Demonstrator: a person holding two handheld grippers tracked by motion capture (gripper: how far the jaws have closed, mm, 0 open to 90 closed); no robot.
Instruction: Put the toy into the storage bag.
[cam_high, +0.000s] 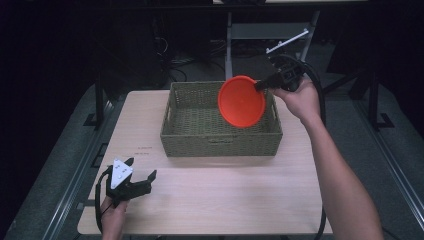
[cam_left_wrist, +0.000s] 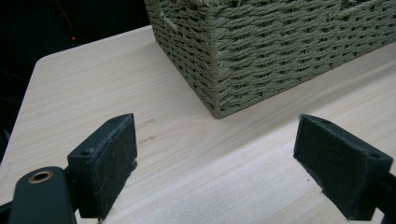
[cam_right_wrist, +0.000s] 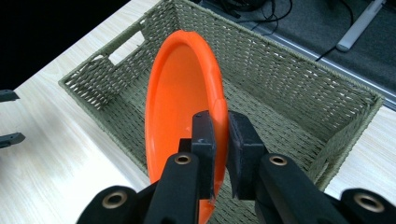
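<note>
A: From the high view, where's the orange plate (cam_high: 241, 101)?

B: Hanging over the woven basket (cam_high: 220, 141), toward its right end, tilted on edge. The right claw (cam_high: 261, 85) pinches its rim from the basket's far right corner, probably so the plate can go down edge-first inside the walls.

A: And the other hand?

B: The left claw (cam_high: 143, 176) rests on the table (cam_high: 225, 200) well to the near left of the basket, jaws spread, holding nothing. It looks parked out of the way.

A: The left gripper view?

B: Its pads (cam_left_wrist: 106, 161) stand wide apart above bare table (cam_left_wrist: 93, 84), with the basket's near corner (cam_left_wrist: 261, 51) ahead of them. Nothing between them.

A: The right gripper view?

B: The right claw (cam_right_wrist: 220, 140) is clamped on the plate's rim (cam_right_wrist: 180, 98), one pad on each face, the plate upright above the basket's floor (cam_right_wrist: 280, 93) and not touching it.

A: Any writing?

B: A small dark marking on the table just left of the basket's front, too small to read. No brand on the plate or basket.
</note>
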